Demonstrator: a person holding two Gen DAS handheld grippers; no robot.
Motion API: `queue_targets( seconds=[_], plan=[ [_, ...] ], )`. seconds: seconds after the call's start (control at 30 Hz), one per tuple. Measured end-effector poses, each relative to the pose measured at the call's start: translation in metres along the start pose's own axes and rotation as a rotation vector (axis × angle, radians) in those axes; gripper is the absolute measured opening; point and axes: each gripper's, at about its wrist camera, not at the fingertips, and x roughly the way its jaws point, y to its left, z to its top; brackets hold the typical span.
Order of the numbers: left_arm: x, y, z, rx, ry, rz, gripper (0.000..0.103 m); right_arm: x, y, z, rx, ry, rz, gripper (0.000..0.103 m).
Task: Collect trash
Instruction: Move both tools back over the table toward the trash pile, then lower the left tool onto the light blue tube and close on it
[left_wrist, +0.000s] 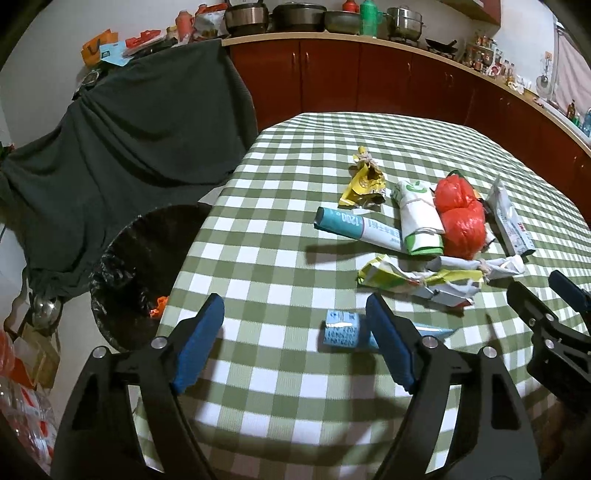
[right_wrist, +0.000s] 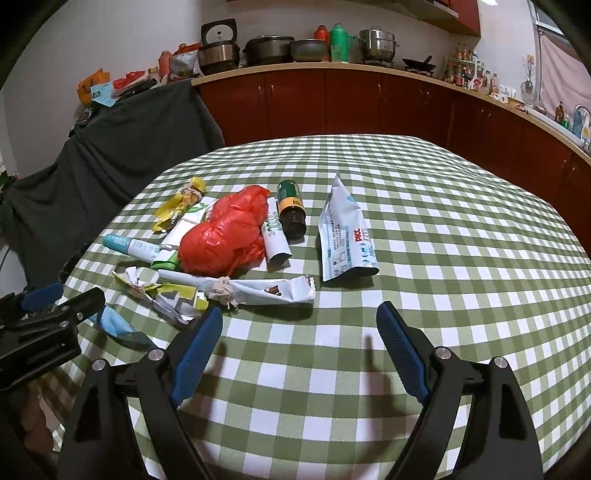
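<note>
Trash lies on the green checked tablecloth (left_wrist: 280, 229): a red plastic bag (right_wrist: 221, 236), a yellow wrapper (left_wrist: 364, 182), a teal tube (left_wrist: 356, 227), a green-white pack (left_wrist: 419, 218), a crumpled white-yellow wrapper (left_wrist: 424, 278), a brown bottle (right_wrist: 291, 212), a white pouch (right_wrist: 345, 236), a white knotted wrapper (right_wrist: 258, 290). My left gripper (left_wrist: 295, 343) is open and empty over the table's left edge; a small blue tube (left_wrist: 341, 328) lies just ahead by its right finger. My right gripper (right_wrist: 301, 345) is open and empty, just short of the knotted wrapper.
A black-lined bin (left_wrist: 147, 273) stands on the floor left of the table, with an orange scrap inside. A dark cloth-draped chair (left_wrist: 129, 155) is behind it. Red cabinets (right_wrist: 369, 103) with pots line the back wall.
</note>
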Motion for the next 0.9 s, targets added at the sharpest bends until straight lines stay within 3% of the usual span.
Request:
queue_targets(
  seconds=[0.5,0.9],
  plan=[
    [-0.023,-0.033,-0.007,0.086,-0.053,-0.069,0.091,-0.017,-0.015,-0.002,0.043,-0.031,-0.021,0.083],
    [-0.002,-0.047,-0.015,0.139,-0.007,-0.048,0.093,-0.017,-0.022,-0.002,0.066,-0.034,-0.019,0.083]
  ],
)
